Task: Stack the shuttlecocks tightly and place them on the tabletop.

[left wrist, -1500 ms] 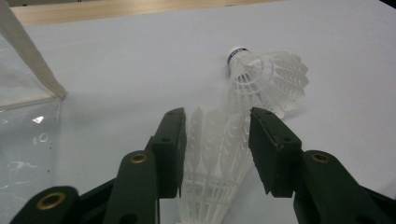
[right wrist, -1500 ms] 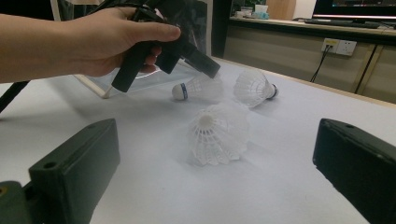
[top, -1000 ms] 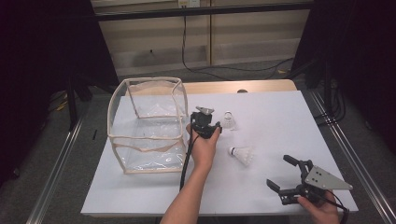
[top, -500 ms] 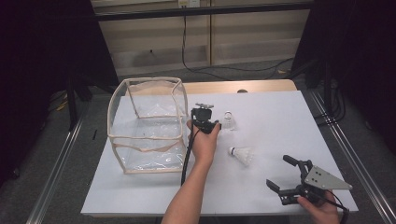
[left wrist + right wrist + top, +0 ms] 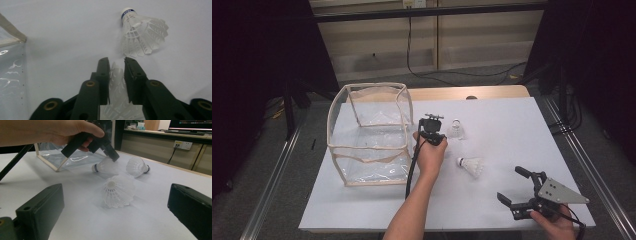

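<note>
White counter (image 5: 512, 125) under me: my left gripper (image 5: 117, 75) has just been closing its jaws on a shuttlecock (image 5: 117, 85) beside the clear box (image 5: 367, 135), at nine o'clock, likely bound there; my right gripper (image 5: 523, 192) waits wide open, empty

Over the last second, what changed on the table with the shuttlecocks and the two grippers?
The left gripper has just been closing, and its jaws now pinch the skirt of a shuttlecock between them. Otherwise all stayed put: the second shuttlecock beside it, the third shuttlecock nearer the person, the clear bag, and the right gripper, open at the table's near corner.
</note>
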`<state>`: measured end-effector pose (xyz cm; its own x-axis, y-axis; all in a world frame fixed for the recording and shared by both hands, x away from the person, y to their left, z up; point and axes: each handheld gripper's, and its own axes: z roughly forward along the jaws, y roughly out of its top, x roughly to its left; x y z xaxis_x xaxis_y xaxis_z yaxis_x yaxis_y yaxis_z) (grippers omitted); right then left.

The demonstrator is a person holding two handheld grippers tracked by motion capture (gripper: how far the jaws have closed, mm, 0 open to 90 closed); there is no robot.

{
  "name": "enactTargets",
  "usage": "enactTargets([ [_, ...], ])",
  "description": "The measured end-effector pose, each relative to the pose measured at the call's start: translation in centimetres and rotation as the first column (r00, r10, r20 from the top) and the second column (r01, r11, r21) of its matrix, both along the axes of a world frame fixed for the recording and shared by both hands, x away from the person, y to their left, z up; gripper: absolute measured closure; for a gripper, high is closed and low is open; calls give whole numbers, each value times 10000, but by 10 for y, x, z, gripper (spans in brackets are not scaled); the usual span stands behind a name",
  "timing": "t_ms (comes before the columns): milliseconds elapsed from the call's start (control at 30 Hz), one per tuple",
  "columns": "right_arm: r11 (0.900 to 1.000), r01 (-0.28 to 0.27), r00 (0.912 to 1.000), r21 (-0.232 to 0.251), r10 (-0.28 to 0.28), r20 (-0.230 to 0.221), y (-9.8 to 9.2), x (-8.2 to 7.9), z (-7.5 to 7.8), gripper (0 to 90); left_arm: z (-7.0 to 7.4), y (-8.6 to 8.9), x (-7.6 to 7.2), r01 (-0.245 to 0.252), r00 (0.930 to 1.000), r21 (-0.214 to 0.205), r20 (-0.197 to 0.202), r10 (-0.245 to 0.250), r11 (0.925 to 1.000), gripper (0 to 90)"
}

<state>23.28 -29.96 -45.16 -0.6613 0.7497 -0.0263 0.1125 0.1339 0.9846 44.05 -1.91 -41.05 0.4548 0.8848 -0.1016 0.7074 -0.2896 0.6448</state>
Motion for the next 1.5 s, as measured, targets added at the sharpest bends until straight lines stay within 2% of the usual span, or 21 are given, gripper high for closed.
enactTargets([
  [200,10000,-13,10000,4,13,-7,0,0,0,1,3,3,-2,110,9997,109,196,-112,9999,868],
  [400,10000,-10,10000,4,10,32,0,0,0,1,10,5,-5,414,9941,418,989,-454,9983,886],
  [467,10000,7,10000,-16,-7,13,1,0,0,1,10,5,-4,512,9926,444,1077,-557,9977,886],
  [533,10000,0,10000,-13,0,12,1,0,0,1,9,5,-3,791,9889,574,1216,-856,9952,886],
  [633,10000,0,10000,-3,0,0,1,0,0,1,6,4,-2,1125,9853,843,1195,-1222,9901,886],
  [733,10000,-4,10000,-12,4,-2,0,0,0,1,4,3,-2,1542,9775,1020,1293,-1668,9828,887],
  [767,10000,14,10000,4,-14,-33,0,0,0,0,4,3,-2,1750,9725,988,1382,-1876,9796,887],
  [867,10000,15,10000,-25,-15,-14,0,0,0,1,4,3,-3,1957,9672,851,1476,-2066,9770,887],
  [1033,10000,-6,10000,-12,6,23,0,0,0,1,3,2,-6,2129,9648,435,1482,-2170,9761,881],
  [1233,10000,0,10000,-47,-1,-6,1,0,0,1,-6,-1,-8,2117,9707,-1,1162,-2102,9773,837],
  [1267,10000,0,10000,-40,0,-28,1,0,0,1,-6,-1,-8,1989,9743,-114,1102,-1965,9799,820],
  [1500,10000,-41,10000,-86,41,-9,0,0,-1,1,-3,-5,-8,1332,9837,-333,1260,-1280,9905,649],
])
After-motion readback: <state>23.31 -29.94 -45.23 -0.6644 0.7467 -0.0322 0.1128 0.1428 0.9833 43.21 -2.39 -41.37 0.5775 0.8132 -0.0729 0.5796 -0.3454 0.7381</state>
